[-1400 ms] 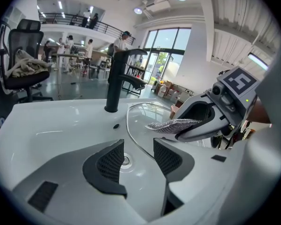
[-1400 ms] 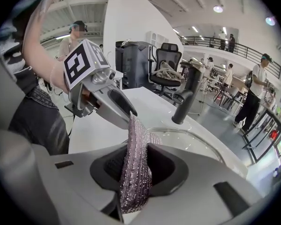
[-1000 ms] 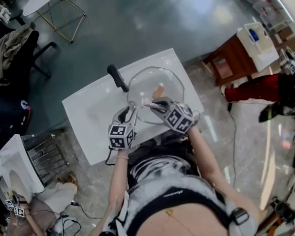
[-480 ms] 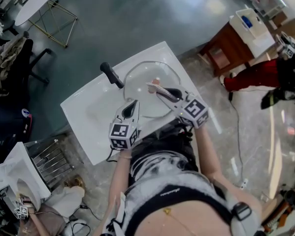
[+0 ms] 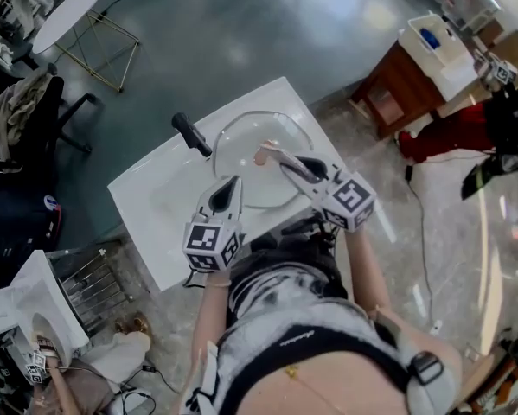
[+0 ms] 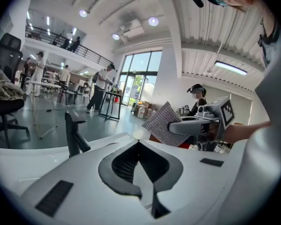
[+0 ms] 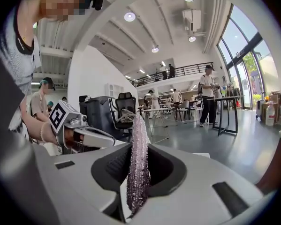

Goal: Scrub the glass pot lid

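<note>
Head view shows a round glass pot lid (image 5: 241,145) lying flat in the bowl of a white sink (image 5: 155,197), just beside a black tap (image 5: 192,134). The clear disc faces up; which way its knob points cannot be made out. Above it, the right gripper (image 5: 271,154) clamps a scrubbing pad (image 7: 139,163), a thin square of glittery silver mesh that stands edge-on and upright between the jaws, its upper part sticking out past them. The left gripper (image 5: 233,182) hovers over the sink's near edge, its smooth white jaws pressed together with nothing between them.
</note>
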